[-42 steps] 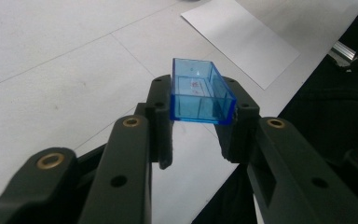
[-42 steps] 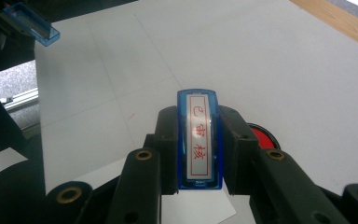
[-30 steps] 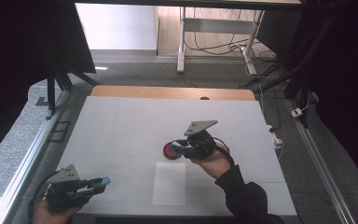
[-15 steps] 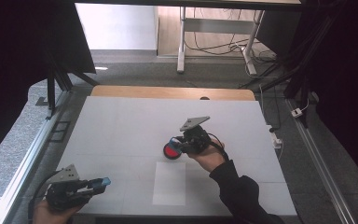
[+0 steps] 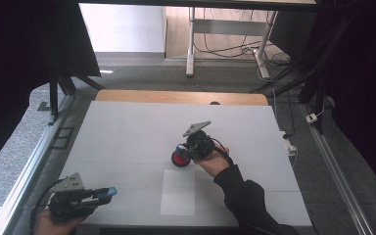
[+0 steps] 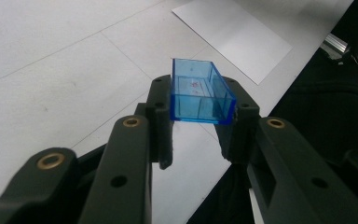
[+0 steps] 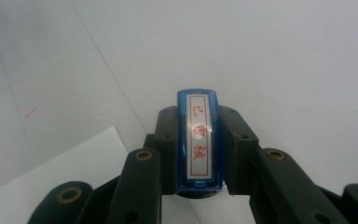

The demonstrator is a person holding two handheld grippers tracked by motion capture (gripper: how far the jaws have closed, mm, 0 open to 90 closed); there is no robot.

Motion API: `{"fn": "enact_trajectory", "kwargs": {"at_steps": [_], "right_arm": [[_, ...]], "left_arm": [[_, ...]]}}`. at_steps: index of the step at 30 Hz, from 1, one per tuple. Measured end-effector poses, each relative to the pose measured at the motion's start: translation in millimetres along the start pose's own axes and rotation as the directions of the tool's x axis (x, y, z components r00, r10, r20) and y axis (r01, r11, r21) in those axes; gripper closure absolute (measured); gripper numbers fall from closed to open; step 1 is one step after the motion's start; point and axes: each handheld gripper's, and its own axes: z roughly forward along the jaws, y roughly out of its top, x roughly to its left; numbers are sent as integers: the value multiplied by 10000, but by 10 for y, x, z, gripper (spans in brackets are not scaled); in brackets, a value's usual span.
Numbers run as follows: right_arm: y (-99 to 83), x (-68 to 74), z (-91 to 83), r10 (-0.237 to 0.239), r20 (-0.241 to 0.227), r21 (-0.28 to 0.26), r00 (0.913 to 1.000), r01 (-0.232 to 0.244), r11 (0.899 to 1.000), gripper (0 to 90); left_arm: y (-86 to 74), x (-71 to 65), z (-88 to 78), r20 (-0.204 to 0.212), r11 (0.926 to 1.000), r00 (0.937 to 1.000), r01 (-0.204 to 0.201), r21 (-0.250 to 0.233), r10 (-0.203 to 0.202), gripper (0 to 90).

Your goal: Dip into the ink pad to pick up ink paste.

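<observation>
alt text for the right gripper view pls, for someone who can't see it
Two black jaws of the right gripper are shut on a blue stamp, its silver label with red characters facing the camera. Below lies a white table, with a corner of a white sheet of paper at lower left.

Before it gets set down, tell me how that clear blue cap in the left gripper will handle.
The blue cap looks like thin, hollow plastic: probably light and rigid. Its glossy walls may slip between the left gripper pads. Flat sides suggest it won't roll.
</observation>
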Motion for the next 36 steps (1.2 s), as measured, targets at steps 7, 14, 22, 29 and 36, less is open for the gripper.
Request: {"fn": "enact_trajectory", "kwargs": {"at_steps": [7,14,22,29,36], "right_arm": [[-16,-51,53,188,-7,32,9998,-188,9998,712],[-37,-90,118,395,-103,144,9992,-394,9991,712],[-18,-114,152,689,-103,308,9976,-685,9972,715],[31,19,168,-99,572,631,9983,63,9980,716],[17,22,168,-94,592,552,9982,61,9985,716]], "left_arm": [[1,4,-1,-2,10000,10000,19,3,-19,683],[1,5,2,22,10000,10000,18,29,-18,683],[1,10,5,40,10000,10000,22,73,-22,683],[4,6,12,6,9999,10000,9,129,-9,683],[4,5,13,6,9999,10000,6,138,-6,683]]}}
